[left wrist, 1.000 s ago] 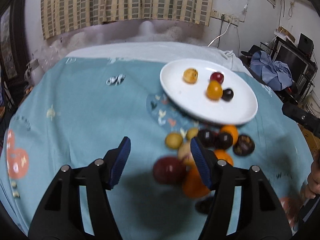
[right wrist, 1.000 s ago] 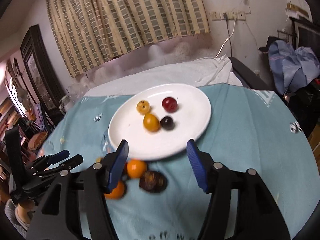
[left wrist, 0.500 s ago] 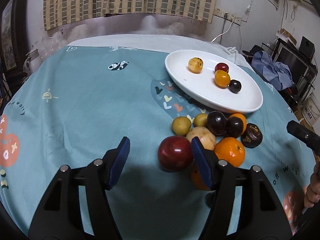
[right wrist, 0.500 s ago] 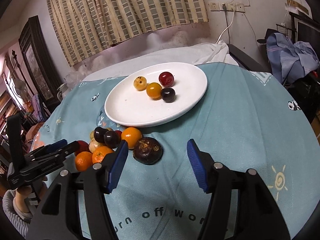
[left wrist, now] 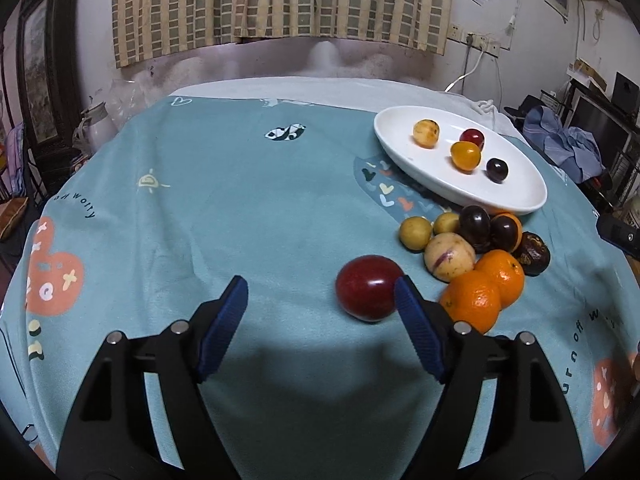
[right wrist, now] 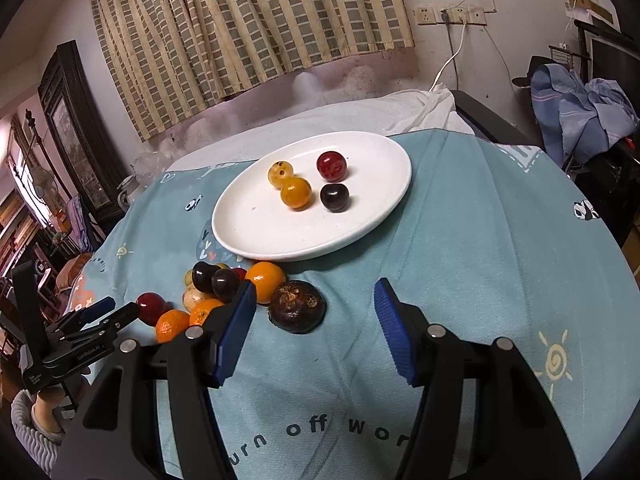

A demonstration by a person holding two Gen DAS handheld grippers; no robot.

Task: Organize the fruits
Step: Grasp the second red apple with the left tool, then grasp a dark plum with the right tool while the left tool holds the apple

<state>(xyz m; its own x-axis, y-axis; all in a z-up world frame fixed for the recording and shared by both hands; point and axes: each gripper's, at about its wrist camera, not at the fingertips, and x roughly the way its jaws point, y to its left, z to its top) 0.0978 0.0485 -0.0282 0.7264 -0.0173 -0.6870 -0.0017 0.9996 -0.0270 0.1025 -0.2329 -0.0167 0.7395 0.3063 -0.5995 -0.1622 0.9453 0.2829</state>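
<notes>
Listing what we see: left tongs [left wrist: 320, 294], lower centre of the left wrist view, spread wide with nothing between the blue pads. Their right pad sits just in front of a dark red plum [left wrist: 368, 293] lying on the teal cloth [left wrist: 224, 216] of the counter; we cannot tell whether pad and plum touch.

Right tongs [right wrist: 314, 304], lower centre of the right wrist view, likewise spread wide and holding nothing. A dark brown wrinkled fruit [right wrist: 297, 307] lies on the cloth just ahead of their left pad.

White plate [right wrist: 256, 228], middle of the right wrist view and upper right of the left wrist view. On it we count four fruits: a spotted yellow fruit [right wrist: 280, 173], a red fruit [right wrist: 331, 165], an orange fruit [right wrist: 296, 193] and a black fruit [right wrist: 335, 197]. The yellow and orange ones sit close together.

Loose pile on the cloth, just in front of the plate, right of centre in the left wrist view: two tangerines [left wrist: 484, 290], a pale striped fruit [left wrist: 449, 257], two small yellow-green fruits [left wrist: 416, 233] and two dark plums [left wrist: 475, 222], packed touching one another. The red plum lies just left of this pile.

Striped curtain [right wrist: 248, 20], top of both views.
</notes>
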